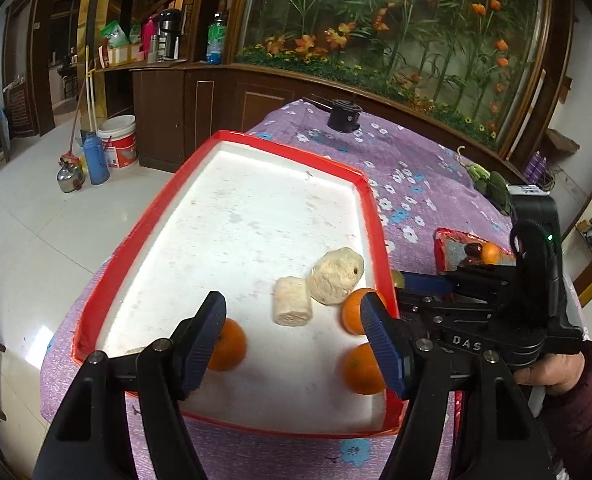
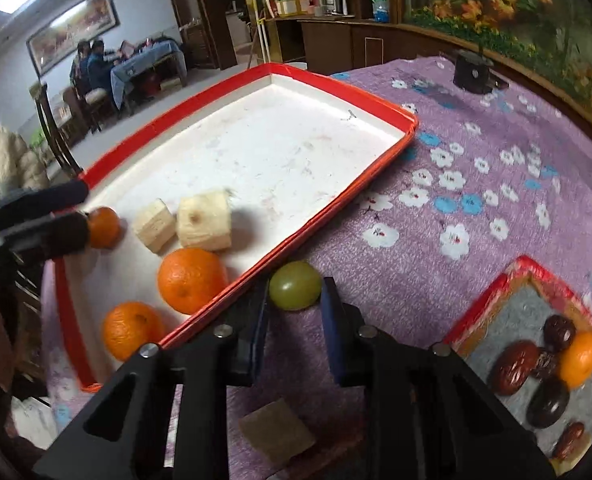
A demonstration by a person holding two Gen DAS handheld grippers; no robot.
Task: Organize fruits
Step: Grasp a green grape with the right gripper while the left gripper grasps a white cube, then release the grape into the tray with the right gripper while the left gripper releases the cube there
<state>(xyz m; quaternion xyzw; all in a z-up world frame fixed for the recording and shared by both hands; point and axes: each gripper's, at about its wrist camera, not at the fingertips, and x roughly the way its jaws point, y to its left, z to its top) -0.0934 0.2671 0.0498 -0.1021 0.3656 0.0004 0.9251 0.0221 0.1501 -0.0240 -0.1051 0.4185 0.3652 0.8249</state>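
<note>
A big red tray with a white floor holds three oranges and two pale cut fruit chunks. My left gripper hangs open over its near end. One orange lies against the inner side of the left finger, and two others sit by the right finger. In the right wrist view, my right gripper is shut on a green grape just outside the big tray's rim. A small red tray at the lower right holds several dark dates and one orange.
A purple flowered cloth covers the table. A brown square piece lies on it under my right gripper. A black object stands at the far edge. A hand holds the right gripper's grip. People sit at a table far behind.
</note>
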